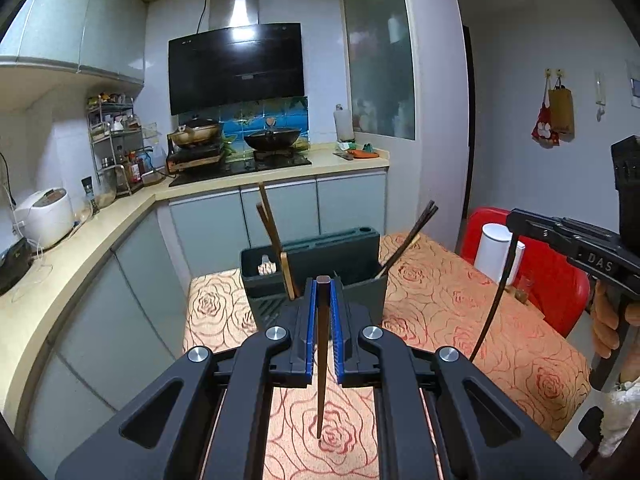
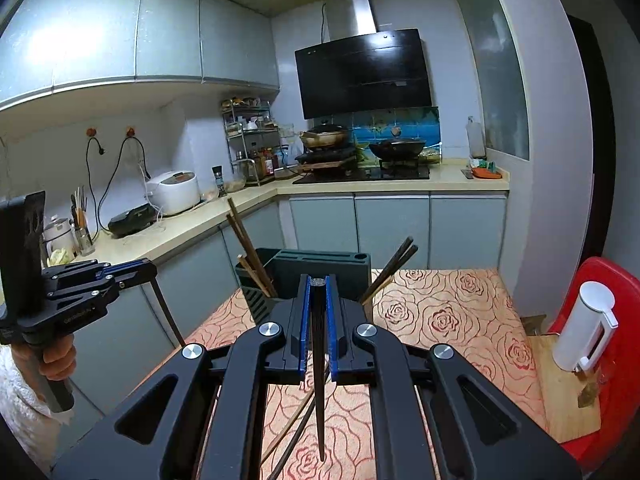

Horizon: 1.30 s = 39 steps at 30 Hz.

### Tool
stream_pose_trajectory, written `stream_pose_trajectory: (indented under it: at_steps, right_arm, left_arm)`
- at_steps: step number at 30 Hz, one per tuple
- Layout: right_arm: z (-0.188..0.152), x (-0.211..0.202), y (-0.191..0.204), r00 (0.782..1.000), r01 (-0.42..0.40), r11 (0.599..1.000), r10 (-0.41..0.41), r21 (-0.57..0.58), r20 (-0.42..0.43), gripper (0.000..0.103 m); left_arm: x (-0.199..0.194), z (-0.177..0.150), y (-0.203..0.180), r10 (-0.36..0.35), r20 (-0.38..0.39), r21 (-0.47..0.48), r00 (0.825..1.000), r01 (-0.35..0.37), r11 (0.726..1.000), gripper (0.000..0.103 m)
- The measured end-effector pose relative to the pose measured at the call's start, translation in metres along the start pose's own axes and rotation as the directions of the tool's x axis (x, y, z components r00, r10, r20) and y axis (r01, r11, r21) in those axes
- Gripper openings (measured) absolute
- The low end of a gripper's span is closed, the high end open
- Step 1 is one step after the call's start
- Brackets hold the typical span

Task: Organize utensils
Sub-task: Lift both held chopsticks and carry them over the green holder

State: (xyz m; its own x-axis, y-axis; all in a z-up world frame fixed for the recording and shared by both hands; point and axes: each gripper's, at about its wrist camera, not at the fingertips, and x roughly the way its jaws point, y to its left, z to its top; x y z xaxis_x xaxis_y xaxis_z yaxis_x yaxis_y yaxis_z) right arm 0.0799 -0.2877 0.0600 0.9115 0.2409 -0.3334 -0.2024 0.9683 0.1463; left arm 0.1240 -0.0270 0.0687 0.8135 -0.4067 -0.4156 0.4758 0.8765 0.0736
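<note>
A brown chopstick [image 1: 322, 344] and a black chopstick [image 2: 319, 368] are each hanging tip-down above the rose-patterned cloth, while behind them a dark utensil holder [image 1: 320, 276] is standing with more chopsticks [image 1: 270, 236] leaning out of its compartments.

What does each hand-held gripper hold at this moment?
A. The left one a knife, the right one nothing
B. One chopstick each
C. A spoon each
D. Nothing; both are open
B: the left hand-held gripper is shut on a brown chopstick, and the right hand-held gripper is shut on a dark chopstick, both sticks hanging down over the table.
</note>
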Motion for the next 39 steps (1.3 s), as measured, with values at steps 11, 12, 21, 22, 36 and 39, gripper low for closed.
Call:
stream_pose_trajectory:
  at_steps: [11,12,21,22,36,39]
  right_arm:
    - [0.056,0.024,-0.009,0.996,0.004,1.0,-0.005,0.011,0.085,0.008]
    - [0.062,0.026,-0.01,0.995,0.003,1.0,-0.004,0.014,0.095,0.008]
    - [0.102,0.051,-0.014,0.99,0.004,1.0,-0.006,0.019,0.143,0.008]
    - [0.106,0.055,-0.014,0.989,0.002,1.0,-0.005,0.019,0.149,0.008]
    - [0.116,0.113,-0.016,0.986,0.056,0.998,-0.054,-0.009,0.158,0.008]
    - [0.108,0.127,-0.016,0.99,0.066,0.998,-0.062,-0.024,0.129,0.008]
  left_arm:
    - [0.02,0.06,0.001,-0.009,0.055,0.003,0.998,0.009,1.0,0.007]
    - [0.023,0.068,0.002,-0.007,0.062,0.002,0.998,0.007,1.0,0.007]
    - [0.047,0.117,0.007,0.004,0.105,-0.025,0.994,-0.002,1.0,0.007]
    - [0.051,0.122,0.008,0.008,0.111,-0.029,0.994,-0.004,1.0,0.007]
    - [0.13,0.132,0.02,0.024,0.048,-0.065,0.999,-0.021,0.998,0.007]
    - [0.139,0.119,0.021,0.026,0.02,-0.058,0.999,-0.025,0.998,0.007]
